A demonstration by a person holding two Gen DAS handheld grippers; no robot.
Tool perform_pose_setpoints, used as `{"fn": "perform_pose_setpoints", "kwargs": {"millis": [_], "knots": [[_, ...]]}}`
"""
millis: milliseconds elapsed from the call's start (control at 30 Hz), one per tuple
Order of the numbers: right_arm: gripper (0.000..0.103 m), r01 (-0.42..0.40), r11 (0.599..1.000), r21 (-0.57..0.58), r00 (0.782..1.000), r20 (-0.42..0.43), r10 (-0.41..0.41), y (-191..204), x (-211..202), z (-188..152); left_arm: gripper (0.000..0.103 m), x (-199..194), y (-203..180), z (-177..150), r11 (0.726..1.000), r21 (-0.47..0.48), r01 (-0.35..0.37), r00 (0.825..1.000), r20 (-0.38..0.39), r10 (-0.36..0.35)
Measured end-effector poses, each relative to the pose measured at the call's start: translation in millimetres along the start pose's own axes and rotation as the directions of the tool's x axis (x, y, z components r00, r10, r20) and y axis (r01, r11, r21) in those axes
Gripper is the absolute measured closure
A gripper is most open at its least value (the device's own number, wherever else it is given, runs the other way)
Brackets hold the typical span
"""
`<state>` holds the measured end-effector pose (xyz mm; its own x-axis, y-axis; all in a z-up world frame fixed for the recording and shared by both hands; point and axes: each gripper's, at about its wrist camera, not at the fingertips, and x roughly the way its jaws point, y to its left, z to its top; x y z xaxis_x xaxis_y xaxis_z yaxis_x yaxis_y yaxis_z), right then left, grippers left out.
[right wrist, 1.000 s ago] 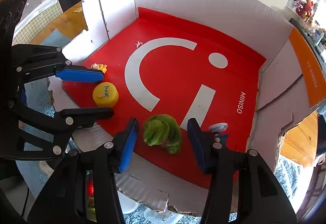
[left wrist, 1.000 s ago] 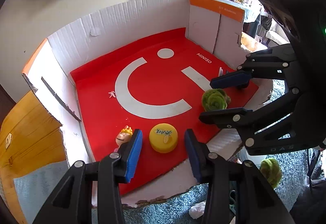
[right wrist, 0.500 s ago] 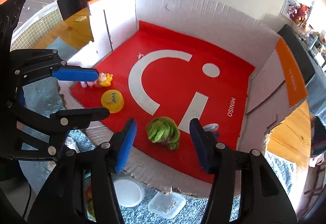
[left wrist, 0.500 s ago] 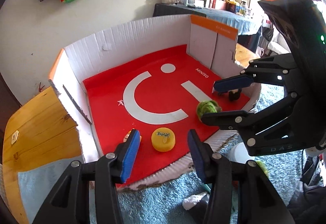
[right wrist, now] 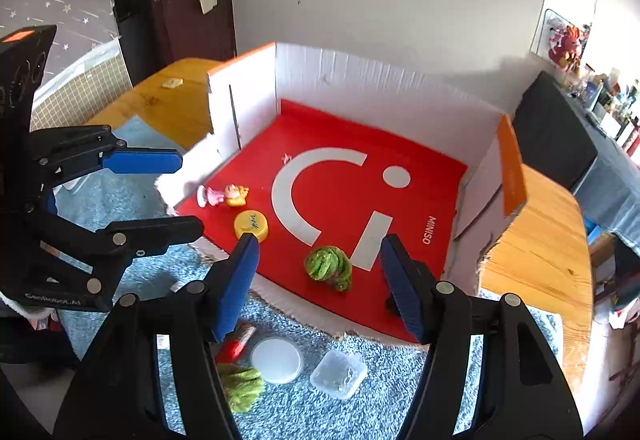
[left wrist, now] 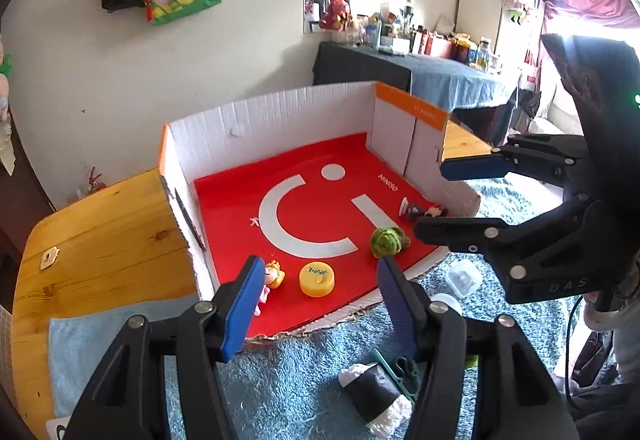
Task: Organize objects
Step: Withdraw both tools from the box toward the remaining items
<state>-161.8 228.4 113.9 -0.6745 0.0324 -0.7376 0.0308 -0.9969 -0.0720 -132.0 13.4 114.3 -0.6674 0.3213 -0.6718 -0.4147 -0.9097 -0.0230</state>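
A cardboard box with a red floor holds a yellow round lid, a small doll figure, a green leafy ball and a small dark figurine. My left gripper is open and empty, hovering in front of the box over the carpet. My right gripper is open and empty, above the box's front right edge.
On the blue carpet in front of the box lie a white round lid, a clear square container, another green ball, a red item and a black-and-white roll. Wooden table flanks the box.
Both grippers have pulled back and up from the box, so the objects inside look smaller and farther. Both stay open and empty. More carpet clutter shows in front.
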Motion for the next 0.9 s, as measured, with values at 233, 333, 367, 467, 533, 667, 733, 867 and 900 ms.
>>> {"fn": "perform_pose_setpoints", "kwargs": {"millis": [233, 333, 367, 467, 533, 667, 733, 867, 900], "knots": [[0.037, 0.006, 1.0, 0.0, 0.998, 0.058, -0.006, 5.3, -26.1, -2.6, 0.04, -21.0, -2.9, -2.2, 1.0, -0.011, -0.024, 0.999, 0.045, 0.024], [0.037, 0.008, 1.0, 0.001, 0.997, 0.079, -0.008, 8.0, -35.7, -3.9, 0.036, -27.4, -3.6, -3.5, 0.999, -0.019, -0.028, 0.998, 0.056, 0.029], [0.037, 0.008, 1.0, 0.003, 0.996, 0.085, -0.008, 8.7, -38.6, -4.5, 0.035, -29.5, -3.9, -4.2, 0.999, -0.02, -0.031, 0.998, 0.06, 0.032], [0.035, 0.012, 1.0, 0.003, 0.994, 0.107, -0.012, 11.4, -47.2, -7.2, 0.035, -35.5, -5.0, -7.2, 0.999, -0.023, -0.03, 0.997, 0.069, 0.031], [0.033, 0.017, 1.0, 0.006, 0.992, 0.122, -0.018, 12.8, -52.6, -9.4, 0.035, -38.6, -5.8, -9.1, 0.999, -0.027, -0.032, 0.997, 0.067, 0.034], [0.032, 0.018, 1.0, 0.012, 0.99, 0.143, -0.019, 16.1, -62.2, -14.1, 0.033, -47.3, -9.7, -13.3, 0.999, -0.025, -0.047, 0.995, 0.085, 0.049], [0.032, 0.026, 1.0, 0.012, 0.988, 0.154, -0.027, 18.9, -67.2, -17.7, 0.03, -53.3, -12.0, -15.8, 0.998, -0.03, -0.046, 0.994, 0.098, 0.049], [0.029, 0.025, 0.999, 0.02, 0.985, 0.171, -0.028, 21.7, -76.2, -25.3, 0.027, -60.4, -16.6, -19.9, 0.999, -0.031, -0.042, 0.993, 0.108, 0.046], [0.029, 0.025, 0.999, 0.022, 0.984, 0.174, -0.029, 22.5, -78.5, -27.4, 0.027, -62.0, -17.9, -21.5, 0.998, -0.031, -0.046, 0.993, 0.109, 0.049]]}}
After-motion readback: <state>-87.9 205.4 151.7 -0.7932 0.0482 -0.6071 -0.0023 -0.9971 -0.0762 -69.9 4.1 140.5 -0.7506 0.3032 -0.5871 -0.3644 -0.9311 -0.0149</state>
